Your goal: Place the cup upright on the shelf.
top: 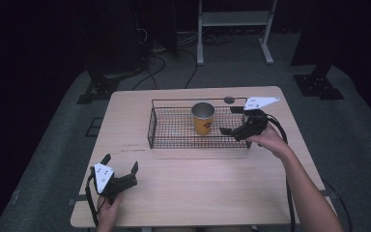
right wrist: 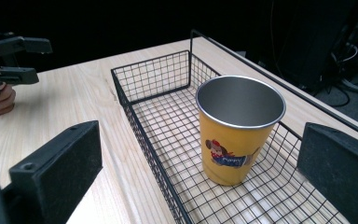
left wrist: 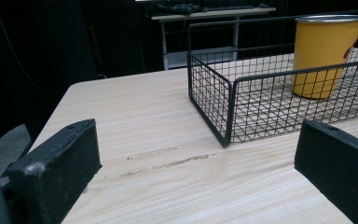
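High view: yellow cup upright inside wire basket.

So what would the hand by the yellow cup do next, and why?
Probably ease the right tool forward until its jaws straddle the yellow cup, then close. The jaws stand open and aimed at the cup, which is upright and untouched in the wire basket. The left tool sits open, far off on the table.
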Demonstrator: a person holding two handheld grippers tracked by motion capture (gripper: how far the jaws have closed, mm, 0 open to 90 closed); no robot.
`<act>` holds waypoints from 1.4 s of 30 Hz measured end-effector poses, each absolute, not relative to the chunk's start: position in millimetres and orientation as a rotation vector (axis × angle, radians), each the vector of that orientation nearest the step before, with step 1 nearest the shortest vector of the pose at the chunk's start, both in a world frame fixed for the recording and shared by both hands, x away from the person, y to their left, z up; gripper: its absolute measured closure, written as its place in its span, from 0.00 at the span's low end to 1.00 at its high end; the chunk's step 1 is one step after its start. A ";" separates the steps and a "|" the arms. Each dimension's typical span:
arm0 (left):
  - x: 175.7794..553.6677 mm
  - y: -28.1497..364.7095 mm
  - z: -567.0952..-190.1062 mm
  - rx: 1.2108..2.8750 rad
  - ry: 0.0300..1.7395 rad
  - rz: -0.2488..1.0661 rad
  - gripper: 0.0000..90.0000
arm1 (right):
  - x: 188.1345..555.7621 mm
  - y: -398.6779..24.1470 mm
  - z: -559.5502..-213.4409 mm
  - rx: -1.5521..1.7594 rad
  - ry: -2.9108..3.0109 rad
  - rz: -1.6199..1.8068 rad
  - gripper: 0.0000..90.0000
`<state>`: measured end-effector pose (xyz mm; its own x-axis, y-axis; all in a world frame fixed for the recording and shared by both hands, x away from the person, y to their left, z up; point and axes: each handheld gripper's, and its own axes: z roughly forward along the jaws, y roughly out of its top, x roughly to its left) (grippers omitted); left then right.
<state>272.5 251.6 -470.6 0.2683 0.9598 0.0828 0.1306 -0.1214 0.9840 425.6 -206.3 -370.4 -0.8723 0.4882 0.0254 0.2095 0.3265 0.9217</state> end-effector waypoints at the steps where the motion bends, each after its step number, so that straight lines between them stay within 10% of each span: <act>1: 272.5 251.6 -470.6 1.506 1.061 1.009 0.00 | 423.5 -207.8 -370.9 0.628 2.336 1.564 0.00; 42: 272.6 251.0 -470.6 1.509 1.062 1.010 0.00 | 377.4 -253.8 -403.1 0.711 2.325 1.618 0.00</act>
<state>272.6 251.0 -470.6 0.2682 0.9596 0.0846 0.1320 -0.1236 0.9835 377.4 -253.8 -403.1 -0.8585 0.5046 0.0912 0.2609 0.2767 0.9249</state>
